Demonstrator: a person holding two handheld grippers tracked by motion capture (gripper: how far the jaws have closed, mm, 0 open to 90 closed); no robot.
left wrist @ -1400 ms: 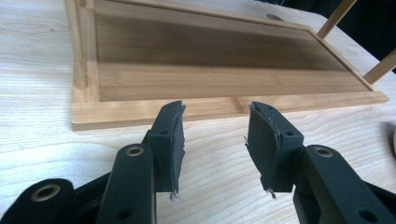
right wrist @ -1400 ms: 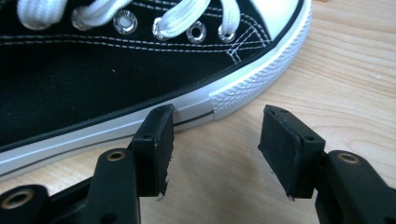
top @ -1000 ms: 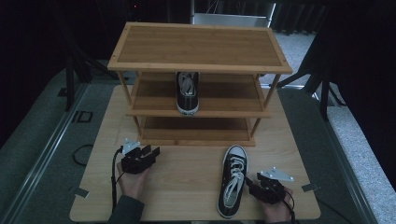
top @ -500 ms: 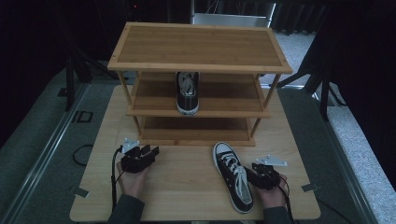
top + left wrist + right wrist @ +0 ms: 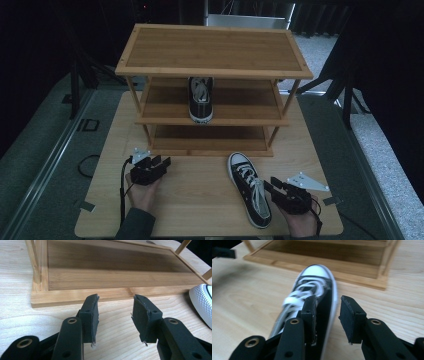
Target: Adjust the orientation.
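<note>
A black canvas shoe (image 5: 249, 189) with white laces and a white toe cap lies on the wooden table, toe toward the rack and turned a little left. My right gripper (image 5: 272, 186) sits at its heel side. In the right gripper view the shoe (image 5: 317, 287) runs forward from my right gripper (image 5: 328, 302); one jaw is over the shoe's opening, the other outside its side wall, and they stand apart. A matching shoe (image 5: 200, 98) stands on the rack's middle shelf. My left gripper (image 5: 161, 162) rests on the table at front left; in its own view it (image 5: 115, 302) stands wide with nothing between the jaws.
A three-tier bamboo rack (image 5: 215, 47) stands at the back of the table, its bottom shelf (image 5: 112, 277) bare just ahead of the left gripper. The shoe's white toe (image 5: 202, 302) shows at the right. Bare tabletop (image 5: 200, 200) lies between the hands.
The shoe on the table swung so its heel went right and its toe left, mostly in the first half second. The right gripper shifted slightly toward the front edge. The left gripper stayed put.
</note>
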